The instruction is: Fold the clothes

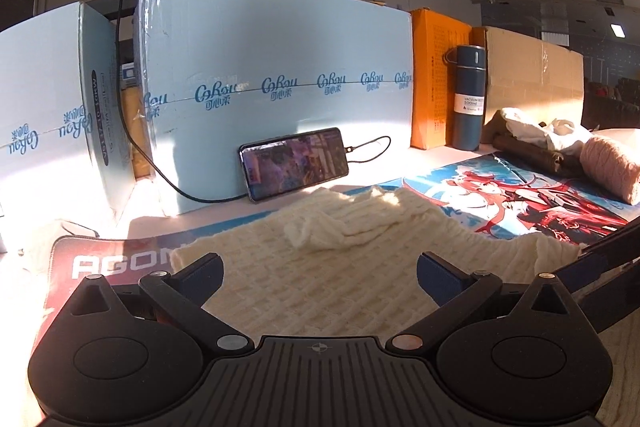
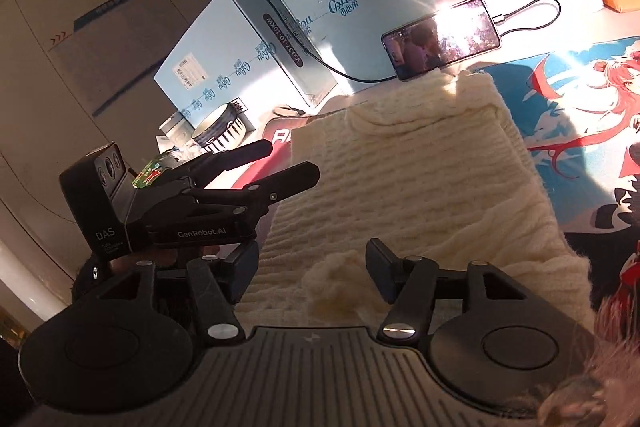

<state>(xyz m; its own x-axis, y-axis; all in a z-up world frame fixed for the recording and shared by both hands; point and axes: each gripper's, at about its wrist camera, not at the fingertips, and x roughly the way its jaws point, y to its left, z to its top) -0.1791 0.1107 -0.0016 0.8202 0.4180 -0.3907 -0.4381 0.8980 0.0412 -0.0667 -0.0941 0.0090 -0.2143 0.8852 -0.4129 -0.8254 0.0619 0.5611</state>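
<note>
A big pale blue cardboard box with printed words stands far ahead of both sets of jaws. In front of it lies a colourful cartoon desk mat, off to the right of the left gripper. The cream knitted sweater lies flat and folded on the mats, right under and ahead of both grippers. The left gripper hangs over it with its jaws spread wide and nothing between them. The right gripper also has its jaws apart, with a soft bump of the sweater lying loose between them. A black phone with a lit screen leans on the box, straight ahead past the sweater.
</note>
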